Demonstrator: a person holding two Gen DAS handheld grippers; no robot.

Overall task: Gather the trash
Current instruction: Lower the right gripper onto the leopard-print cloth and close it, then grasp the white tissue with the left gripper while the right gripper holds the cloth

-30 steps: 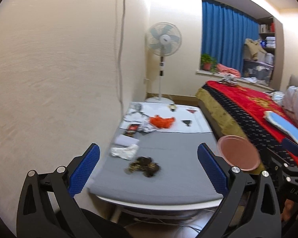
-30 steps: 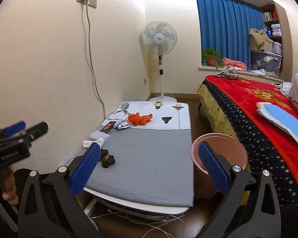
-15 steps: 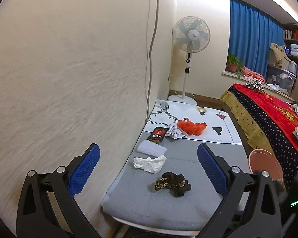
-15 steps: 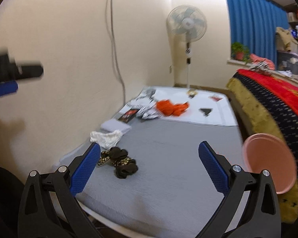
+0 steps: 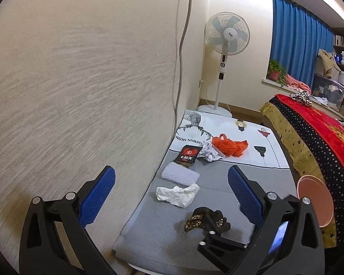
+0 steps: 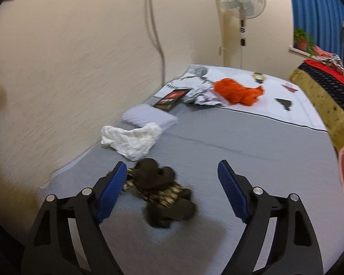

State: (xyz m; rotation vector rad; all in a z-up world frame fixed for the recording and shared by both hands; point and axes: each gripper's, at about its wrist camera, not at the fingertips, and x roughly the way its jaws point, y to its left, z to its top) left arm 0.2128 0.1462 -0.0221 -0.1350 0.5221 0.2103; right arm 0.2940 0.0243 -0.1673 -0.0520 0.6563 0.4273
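We count on the table (image 5: 259, 178), from the dark sock bundle (image 6: 162, 192) outward: one white tissue (image 6: 133, 141), one white pack (image 6: 149, 115), one black packet (image 6: 172, 98), one orange bag (image 6: 238, 91) | right tool (image 6: 172, 189) wide, low over bundle | left tool (image 5: 170, 197) wide, higher, holding nothing
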